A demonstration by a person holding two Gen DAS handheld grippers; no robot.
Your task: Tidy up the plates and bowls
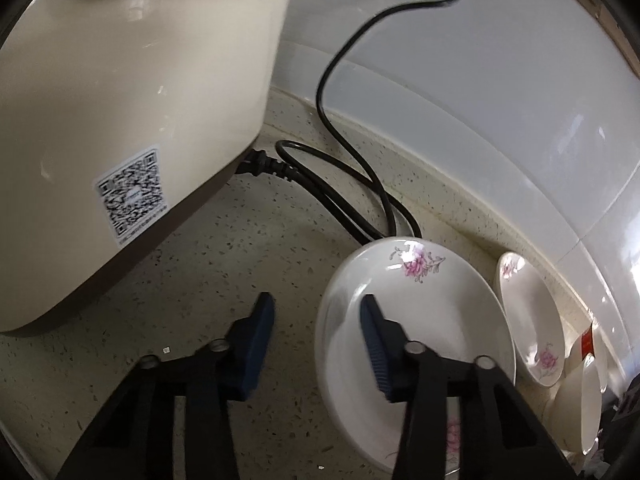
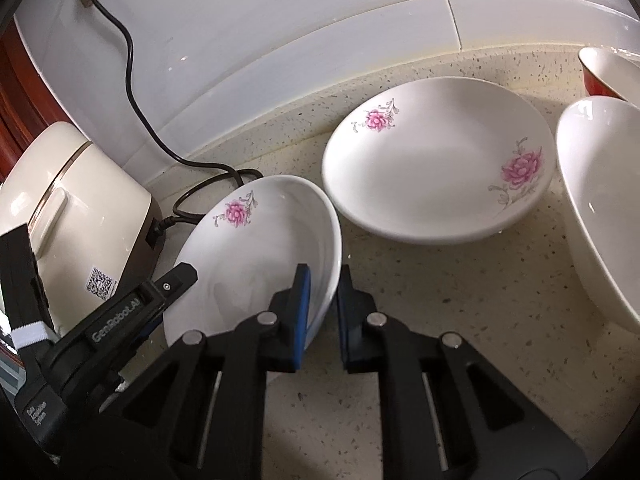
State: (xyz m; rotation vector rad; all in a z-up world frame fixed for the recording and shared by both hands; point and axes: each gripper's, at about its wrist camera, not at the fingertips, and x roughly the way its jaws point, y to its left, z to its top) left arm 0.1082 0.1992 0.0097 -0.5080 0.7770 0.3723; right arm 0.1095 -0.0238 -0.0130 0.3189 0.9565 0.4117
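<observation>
Right now the right gripper is clamped on the near rim of a white ceramic plate with pink flower prints, one blue pad inside the dish and the other outside, so the plate sits tilted above the speckled beige stone countertop. The left gripper has its jaws spread wide, holding nothing; its right finger hangs over that same plate, its left finger over bare counter. A second white flower-printed plate rests flat just behind and to the right, near the white tiled wall. A plain white bowl stands further right, with a red-sided bowl behind it. A cream rice cooker sits to the left, its black power cord looping behind the held plate.
</observation>
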